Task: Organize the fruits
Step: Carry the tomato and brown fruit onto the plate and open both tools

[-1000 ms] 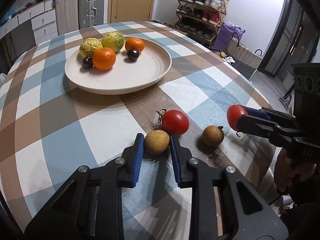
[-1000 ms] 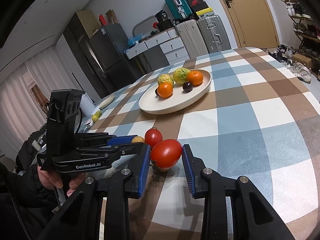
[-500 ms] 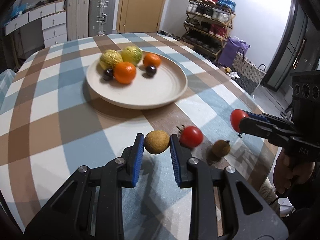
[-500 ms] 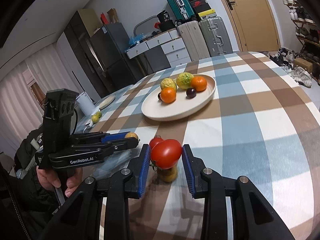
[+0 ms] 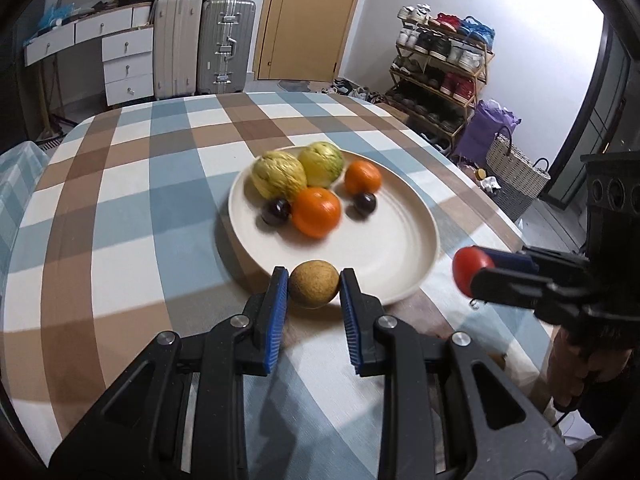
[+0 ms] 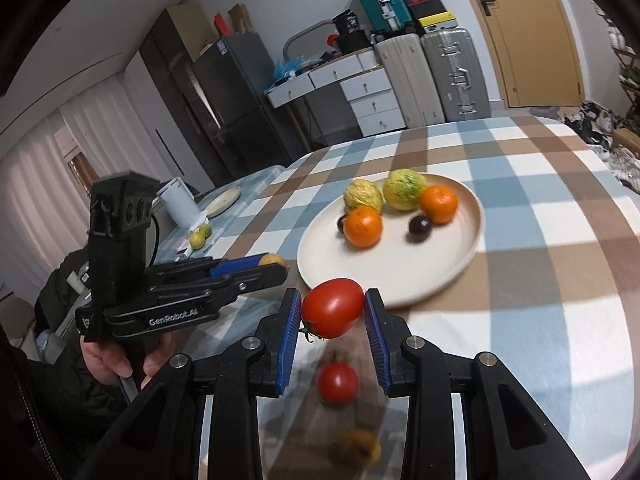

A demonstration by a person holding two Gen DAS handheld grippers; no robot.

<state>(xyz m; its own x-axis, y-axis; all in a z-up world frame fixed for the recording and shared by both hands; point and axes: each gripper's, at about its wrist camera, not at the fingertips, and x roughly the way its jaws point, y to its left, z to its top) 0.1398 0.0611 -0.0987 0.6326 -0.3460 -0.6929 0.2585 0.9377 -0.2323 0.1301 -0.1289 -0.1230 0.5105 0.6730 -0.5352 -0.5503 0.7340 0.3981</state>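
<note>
While both grippers hang at the plate's (image 5: 404,276) near rim — left gripper (image 5: 314,290) clamping a brown fruit (image 5: 313,283), right gripper (image 6: 332,312) a tomato (image 6: 333,307) — a high release could send either rolling into the piled fruit or off the tabletop (image 5: 120,216).

Each camera sits just behind its own gripper and looks forward and down along the two fingers at the checked table (image 5: 120,200). The left wrist view faces the door (image 5: 308,20) and shoe rack (image 5: 440,64), with the plate (image 5: 400,248) close ahead and the right gripper (image 5: 476,276) at its right edge. The right wrist view faces the suitcases (image 6: 432,76) and fridge (image 6: 224,96), with the left gripper (image 6: 276,268) at its left. Both views share the plate, the table and the suitcases.
</note>
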